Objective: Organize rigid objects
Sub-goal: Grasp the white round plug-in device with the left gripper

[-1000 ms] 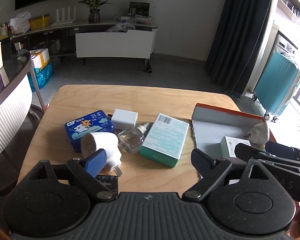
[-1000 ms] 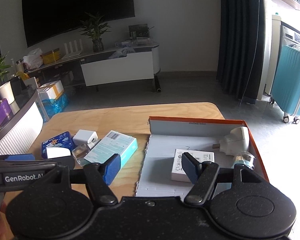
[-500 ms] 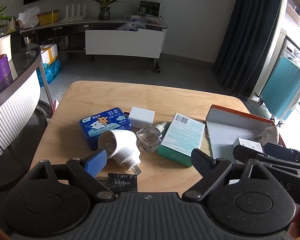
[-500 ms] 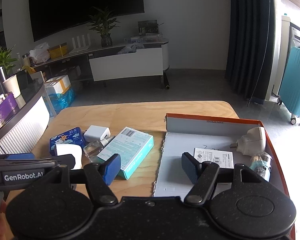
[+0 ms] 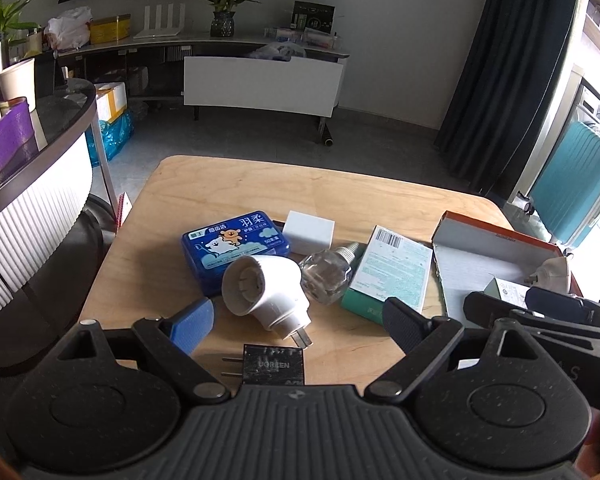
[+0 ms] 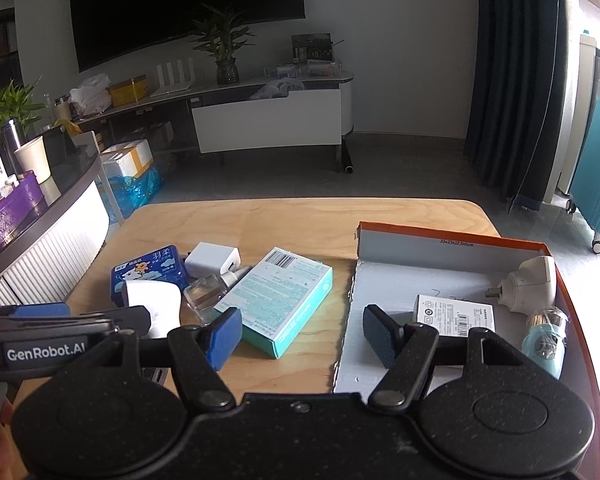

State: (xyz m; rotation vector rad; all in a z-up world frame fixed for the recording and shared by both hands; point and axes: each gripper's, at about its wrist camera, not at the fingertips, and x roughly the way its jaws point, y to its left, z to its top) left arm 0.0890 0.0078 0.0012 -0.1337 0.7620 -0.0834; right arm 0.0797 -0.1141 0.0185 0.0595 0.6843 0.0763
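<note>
Left wrist view: left gripper [image 5: 298,318] gapes empty, white plug [image 5: 266,290] just ahead between its jaws — teal box [image 5: 392,274] beyond, unsorted. Right gripper [image 6: 302,334] gapes empty too; orange-rimmed box lid [image 6: 440,236] ahead-right holds three items.

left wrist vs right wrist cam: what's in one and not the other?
Left wrist only: a black charger lying near the left gripper.

Right wrist only: a small light-blue bottle in the orange-rimmed box, below the white plug there.

Both: the blue tin, white adapter, clear bottle, teal carton, and the white label box inside the box. Both grippers are open and hold nothing; right gripper.
</note>
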